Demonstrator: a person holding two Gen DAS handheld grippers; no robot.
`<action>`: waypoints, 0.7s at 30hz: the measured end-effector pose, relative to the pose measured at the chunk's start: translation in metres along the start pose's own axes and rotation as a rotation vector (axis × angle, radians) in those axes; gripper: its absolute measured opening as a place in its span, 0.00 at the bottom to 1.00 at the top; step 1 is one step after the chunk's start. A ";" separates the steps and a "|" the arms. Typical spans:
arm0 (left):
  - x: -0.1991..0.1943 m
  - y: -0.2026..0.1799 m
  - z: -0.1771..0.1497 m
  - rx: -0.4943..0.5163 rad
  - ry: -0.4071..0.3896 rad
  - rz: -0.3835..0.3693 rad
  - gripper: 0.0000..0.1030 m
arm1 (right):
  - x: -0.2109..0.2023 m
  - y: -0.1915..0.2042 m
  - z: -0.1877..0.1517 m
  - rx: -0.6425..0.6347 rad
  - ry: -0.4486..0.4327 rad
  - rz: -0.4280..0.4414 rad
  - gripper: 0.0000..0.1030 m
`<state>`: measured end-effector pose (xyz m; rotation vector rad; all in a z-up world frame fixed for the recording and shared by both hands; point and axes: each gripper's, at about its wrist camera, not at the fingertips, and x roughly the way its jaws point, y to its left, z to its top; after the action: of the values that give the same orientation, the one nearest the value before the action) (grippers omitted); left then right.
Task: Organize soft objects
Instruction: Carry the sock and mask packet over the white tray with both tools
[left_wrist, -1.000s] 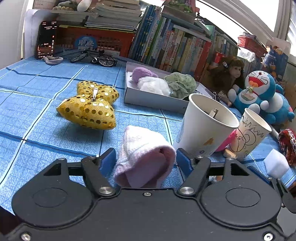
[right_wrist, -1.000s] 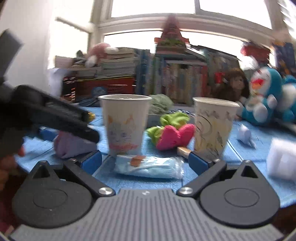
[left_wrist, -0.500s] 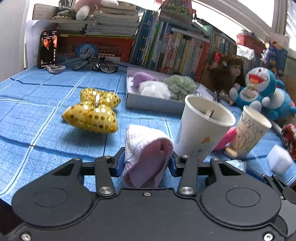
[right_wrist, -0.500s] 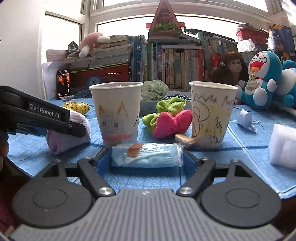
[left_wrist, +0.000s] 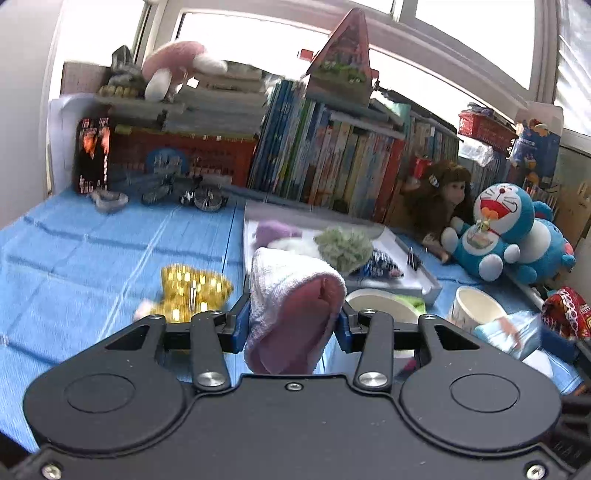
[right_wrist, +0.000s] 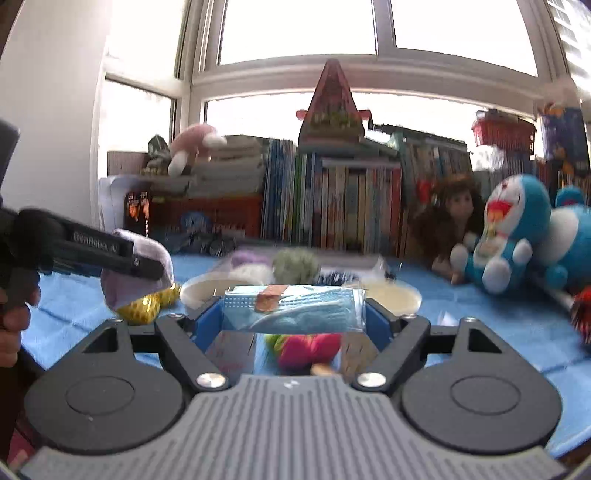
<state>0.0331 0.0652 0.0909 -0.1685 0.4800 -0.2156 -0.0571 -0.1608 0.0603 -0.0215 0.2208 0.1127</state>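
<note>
My left gripper (left_wrist: 291, 325) is shut on a folded pink-and-white cloth (left_wrist: 291, 306), held up above the blue table mat (left_wrist: 92, 258). The same cloth (right_wrist: 142, 273) shows at the left of the right wrist view, in the other gripper's black fingers. My right gripper (right_wrist: 293, 314) is shut on a wrapped blue face mask (right_wrist: 295, 308), lifted over two paper cups (right_wrist: 391, 293). Beyond stands a white tray (left_wrist: 417, 273) holding a purple pom, a white fluffy piece and a green fluffy piece (left_wrist: 345, 245).
A gold sequined bow (left_wrist: 192, 290) lies left of the cups. A pink and green scrunchie (right_wrist: 306, 349) sits under my right gripper. Blue plush toys (left_wrist: 506, 236), a doll and a row of books line the back. A person's hand (right_wrist: 13, 317) grips the left tool.
Both grippers closed on their objects, the left on the cloth and the right on the mask, and then lifted them off the mat. The cups now sit lower in both views.
</note>
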 end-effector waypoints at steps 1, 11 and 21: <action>0.000 -0.002 0.006 0.012 -0.008 -0.002 0.41 | 0.002 -0.003 0.006 0.007 -0.002 -0.002 0.79; 0.017 -0.015 0.058 0.028 -0.035 -0.034 0.41 | 0.035 -0.027 0.054 -0.010 0.031 -0.008 0.79; 0.056 -0.036 0.099 0.064 -0.036 -0.019 0.41 | 0.072 -0.037 0.082 -0.014 0.053 -0.019 0.79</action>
<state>0.1222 0.0274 0.1605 -0.1139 0.4356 -0.2455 0.0353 -0.1874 0.1251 -0.0403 0.2731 0.0949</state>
